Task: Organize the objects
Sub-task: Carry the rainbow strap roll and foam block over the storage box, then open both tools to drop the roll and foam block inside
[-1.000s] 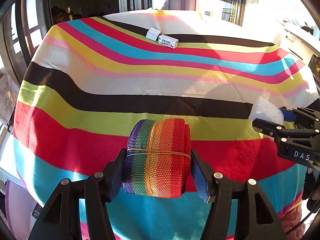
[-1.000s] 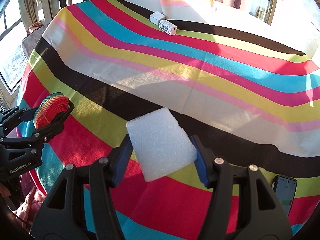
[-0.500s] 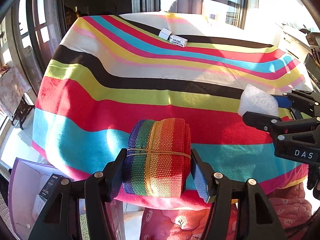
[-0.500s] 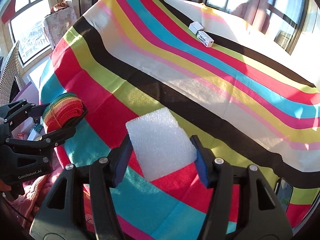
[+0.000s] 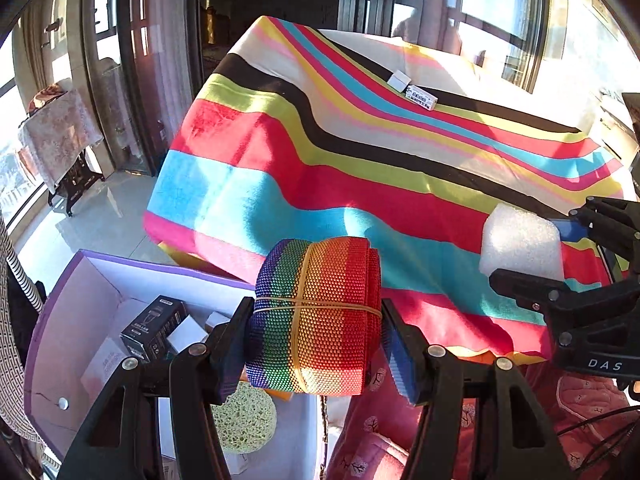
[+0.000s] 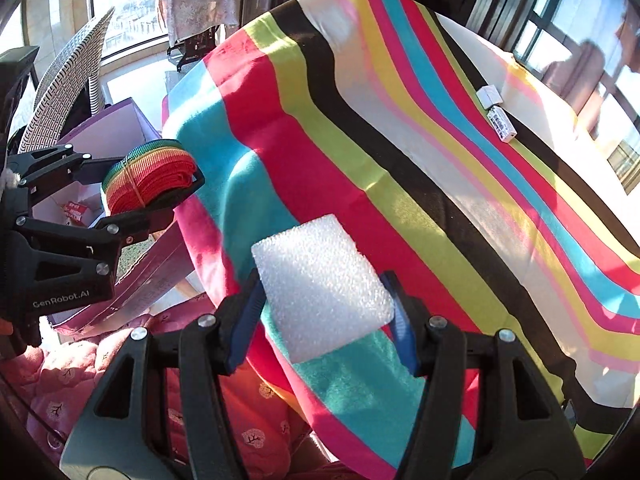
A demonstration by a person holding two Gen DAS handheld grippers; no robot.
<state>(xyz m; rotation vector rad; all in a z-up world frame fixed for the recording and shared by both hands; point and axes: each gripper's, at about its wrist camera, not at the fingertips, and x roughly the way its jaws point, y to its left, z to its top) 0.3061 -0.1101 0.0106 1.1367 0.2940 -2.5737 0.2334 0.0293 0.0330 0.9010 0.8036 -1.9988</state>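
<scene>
My left gripper (image 5: 316,340) is shut on a rolled rainbow strap (image 5: 316,316) bound with a rubber band, held off the table's near-left edge above an open purple box (image 5: 72,320). It also shows in the right wrist view (image 6: 152,178). My right gripper (image 6: 326,312) is shut on a white foam block (image 6: 320,284), held over the table's near edge; the block also shows in the left wrist view (image 5: 520,246). Two small white boxes (image 5: 412,90) lie far back on the striped tablecloth (image 5: 360,168).
The purple box holds a black carton (image 5: 154,328), white cartons and a yellow-green sponge (image 5: 244,420). A wicker chair (image 6: 64,84) stands left of the box. A small covered side table (image 5: 60,132) stands by the windows. Pink quilted fabric (image 6: 120,368) is below the grippers.
Both grippers have pulled back and swung left off the table with their objects still held. The purple box on the floor has come into view under the left gripper.
</scene>
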